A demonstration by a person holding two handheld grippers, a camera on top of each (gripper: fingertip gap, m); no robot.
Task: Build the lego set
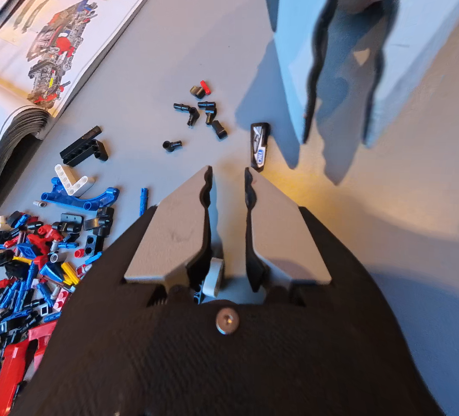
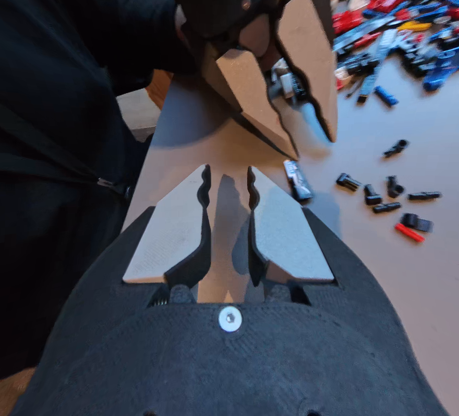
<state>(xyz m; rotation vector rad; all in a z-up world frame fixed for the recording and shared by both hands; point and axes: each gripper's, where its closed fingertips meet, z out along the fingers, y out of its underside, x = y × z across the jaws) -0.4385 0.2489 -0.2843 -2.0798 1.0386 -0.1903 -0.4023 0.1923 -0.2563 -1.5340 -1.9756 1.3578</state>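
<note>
The work surface is a flat grey table point(image 1: 154, 39), lit warm orange on its right part in the left wrist view; a strip of wood-toned floor or furniture shows past its edge in the right wrist view, too blurred to identify. An open instruction booklet point(image 1: 62, 19) lies at the far left of the table. A heap of loose bricks point(image 1: 32, 262), blue, red, black and yellow, occupies the near left corner, with a black angled beam point(image 1: 82, 146), a white L-shaped beam point(image 1: 72, 180) and a blue curved piece point(image 1: 82, 199) just beyond it. A small scatter of black pins point(image 1: 198, 116) with one red pin point(image 1: 206, 86) lies farther out, well apart from the heap. The left gripper point(image 1: 228, 170) hovers with its jaws parted and nothing between the tips; a grey-white piece point(image 1: 213, 277) sits deep near the base of its jaws, whether gripped cannot be told. A black printed tile point(image 1: 259, 147) lies flat on the table just right of and beyond its right tip, apart from it. The right gripper point(image 2: 228, 170) is likewise spread and empty; the same tile point(image 2: 299, 183) lies just right of its tips. A dark sleeve point(image 2: 74, 56) holds the left gripper.
</note>
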